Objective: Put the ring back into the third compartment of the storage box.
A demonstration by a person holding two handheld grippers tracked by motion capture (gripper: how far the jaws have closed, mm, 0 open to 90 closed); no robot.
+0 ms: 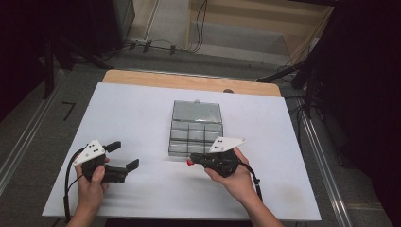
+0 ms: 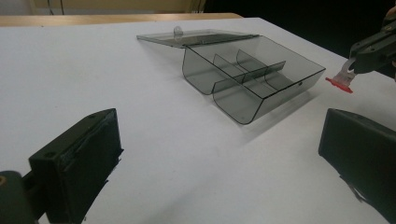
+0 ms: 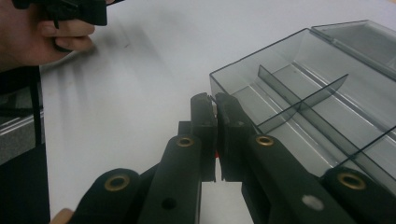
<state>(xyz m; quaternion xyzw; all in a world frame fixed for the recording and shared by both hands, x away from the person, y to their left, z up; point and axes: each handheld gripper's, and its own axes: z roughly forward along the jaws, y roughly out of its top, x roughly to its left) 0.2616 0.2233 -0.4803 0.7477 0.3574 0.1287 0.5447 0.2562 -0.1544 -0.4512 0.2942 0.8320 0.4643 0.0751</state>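
Right gripper (image 1: 193, 161), jaws clamped on a small red-edged clip (image 2: 342, 80), hovers just off the near left corner of our open compartment box (image 1: 195, 128). We judge the box lies just beyond the tips. Left gripper (image 1: 124, 156) gapes empty, well apart near the table's (image 1: 132, 109) near left edge.

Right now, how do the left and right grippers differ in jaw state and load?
The left gripper has its jaws spread wide with nothing between them; the right gripper is shut on a small red piece. The left sits out on the bare white table; the right is at the near edge of the open smoky box. Both are black and hand-held.
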